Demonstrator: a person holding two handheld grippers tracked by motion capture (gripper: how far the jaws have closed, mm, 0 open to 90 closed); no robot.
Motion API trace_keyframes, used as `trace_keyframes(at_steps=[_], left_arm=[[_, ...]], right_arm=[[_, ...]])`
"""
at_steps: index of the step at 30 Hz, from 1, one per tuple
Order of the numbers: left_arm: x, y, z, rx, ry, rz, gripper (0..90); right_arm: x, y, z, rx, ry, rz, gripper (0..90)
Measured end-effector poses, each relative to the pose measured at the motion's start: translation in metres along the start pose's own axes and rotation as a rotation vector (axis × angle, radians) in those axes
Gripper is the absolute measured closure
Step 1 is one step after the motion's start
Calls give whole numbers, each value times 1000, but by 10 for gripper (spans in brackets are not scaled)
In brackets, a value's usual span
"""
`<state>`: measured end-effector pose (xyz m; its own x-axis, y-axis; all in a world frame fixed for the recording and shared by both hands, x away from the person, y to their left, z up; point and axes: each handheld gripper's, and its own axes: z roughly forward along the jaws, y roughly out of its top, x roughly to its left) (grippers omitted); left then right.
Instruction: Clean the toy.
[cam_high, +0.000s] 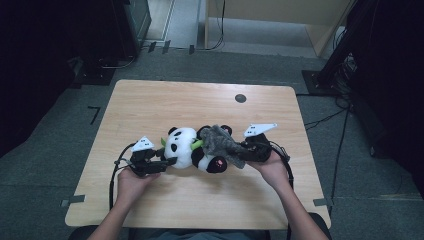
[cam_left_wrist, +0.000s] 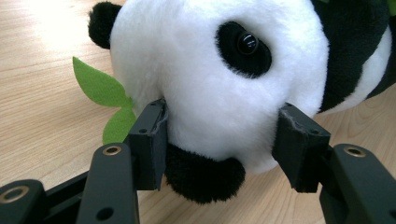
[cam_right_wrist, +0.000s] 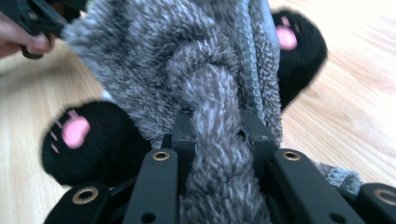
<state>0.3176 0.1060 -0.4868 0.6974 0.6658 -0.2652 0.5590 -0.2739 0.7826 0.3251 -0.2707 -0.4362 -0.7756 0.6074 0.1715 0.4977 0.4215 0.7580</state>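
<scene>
One black-and-white plush panda lies draped with fuzzy grey cloth.

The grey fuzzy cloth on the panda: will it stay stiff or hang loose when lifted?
The grey cloth probably hangs limp: it bunches into folds between the right claw. It looks light and fluffy. It should not slip easily, since the pile seems to grip the panda.

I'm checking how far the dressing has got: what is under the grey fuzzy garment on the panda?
The grey fuzzy garment drapes over the plush panda, covering its belly. Two black feet with pink pads poke out below it. The right gripper pinches a fold; whether the arms are in sleeves is hidden.
</scene>
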Motion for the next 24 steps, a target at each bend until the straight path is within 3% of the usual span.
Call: trace_keyframes(at_steps=[18,24], left_arm=[[1,3,-1,23,-9,7,412],[1,3,-1,24,-10,7,411]], right_arm=[[-21,-27,6,103,-23,89,722],[-23,-28,5,115,-34,92,722]])
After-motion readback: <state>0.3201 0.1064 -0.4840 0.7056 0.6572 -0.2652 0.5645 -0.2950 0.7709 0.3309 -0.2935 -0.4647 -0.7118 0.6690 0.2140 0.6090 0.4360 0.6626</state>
